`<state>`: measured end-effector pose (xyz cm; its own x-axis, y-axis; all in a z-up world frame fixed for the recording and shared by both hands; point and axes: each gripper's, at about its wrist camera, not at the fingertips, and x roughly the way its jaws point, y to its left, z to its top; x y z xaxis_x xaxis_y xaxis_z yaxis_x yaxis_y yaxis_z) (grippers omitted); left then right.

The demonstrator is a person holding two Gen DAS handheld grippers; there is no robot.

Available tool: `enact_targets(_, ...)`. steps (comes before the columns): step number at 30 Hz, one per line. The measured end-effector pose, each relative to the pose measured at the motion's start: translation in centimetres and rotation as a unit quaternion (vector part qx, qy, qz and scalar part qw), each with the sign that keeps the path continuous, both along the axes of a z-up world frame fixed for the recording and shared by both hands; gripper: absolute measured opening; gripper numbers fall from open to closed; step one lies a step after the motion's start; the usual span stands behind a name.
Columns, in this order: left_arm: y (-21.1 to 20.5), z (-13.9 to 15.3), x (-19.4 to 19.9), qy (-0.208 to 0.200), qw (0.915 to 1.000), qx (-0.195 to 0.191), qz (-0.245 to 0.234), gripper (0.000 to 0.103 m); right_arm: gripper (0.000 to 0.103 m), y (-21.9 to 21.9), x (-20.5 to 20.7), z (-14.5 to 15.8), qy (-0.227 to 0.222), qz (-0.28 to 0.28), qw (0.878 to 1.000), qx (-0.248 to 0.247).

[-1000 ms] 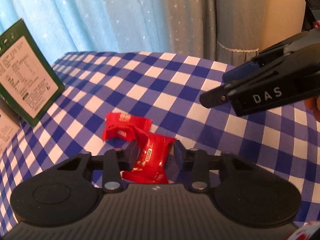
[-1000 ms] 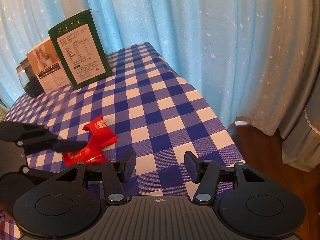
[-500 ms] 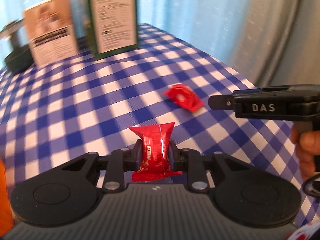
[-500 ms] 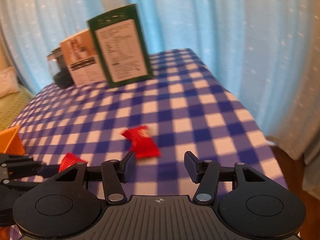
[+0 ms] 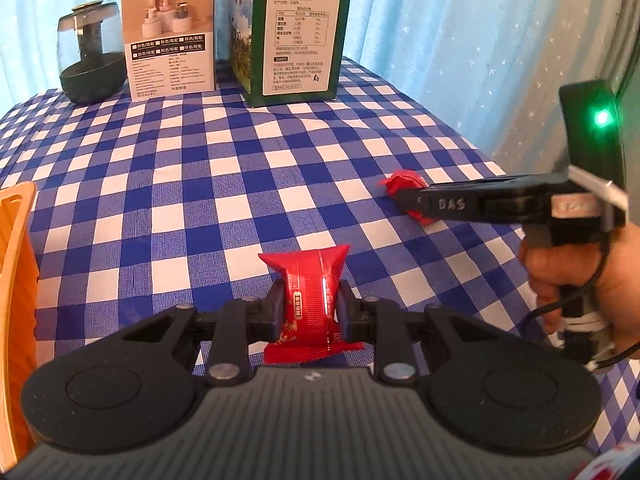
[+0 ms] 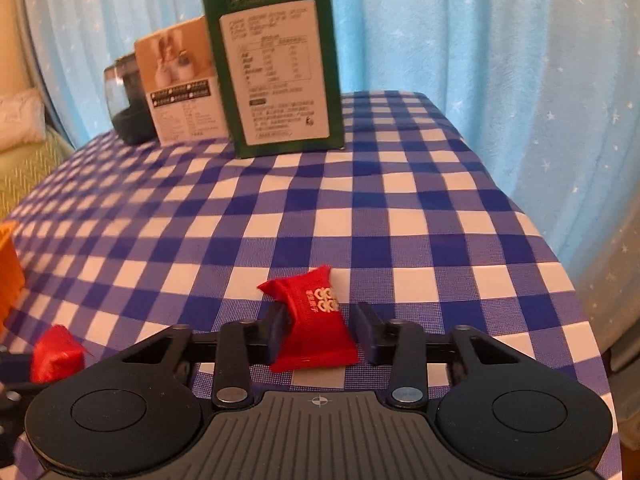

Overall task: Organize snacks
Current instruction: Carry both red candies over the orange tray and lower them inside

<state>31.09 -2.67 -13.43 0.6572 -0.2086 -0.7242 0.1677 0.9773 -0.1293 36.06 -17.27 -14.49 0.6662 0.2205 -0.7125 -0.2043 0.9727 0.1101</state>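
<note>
My left gripper is shut on a red snack packet, held upright just above the blue checked tablecloth. The same packet shows at the lower left of the right wrist view. A second red packet lies on the cloth between the fingers of my right gripper. Its jaws are closing: the left pad meets the wrapper, while the right pad stands a sliver off. From the left wrist view the right gripper reaches in from the right over that packet.
An orange basket sits at the left edge. At the back stand a green box, a white box and a dark glass device. The table's right edge drops off toward blue curtains. A hand holds the right gripper.
My left gripper closed on one red packet, lifted it and rolled toward the boxes. My right gripper came down over the other packet and its jaws narrowed around it.
</note>
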Motion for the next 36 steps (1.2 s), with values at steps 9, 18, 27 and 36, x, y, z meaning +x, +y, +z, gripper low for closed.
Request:
enact_targets(9, -0.2, 0.2, -0.7, 0.004, 0.9999, -0.010, 0.005, 0.023, 0.029, 1.1, -0.9, 0.7, -0.012, 0.006, 1.000, -0.017)
enact_targets(18, 0.0, 1.0, -3.4, 0.007, 0.9997, -0.016, 0.017, 0.023, 0.028, 1.6, -5.0, 2.7, -0.011, -0.008, 1.000, -0.014)
enact_targets(27, 0.2, 2.8, -8.1, 0.004, 0.9994, -0.020, 0.029, 0.023, 0.028, 1.8, -12.9, 4.5, 0.005, -0.052, 0.998, 0.015)
enact_targets(36, 1.0, 4.9, -14.3, -0.004, 0.9991, -0.014, 0.040, 0.023, 0.028, 2.1, -20.5, 7.4, 0.018, -0.080, 0.996, 0.026)
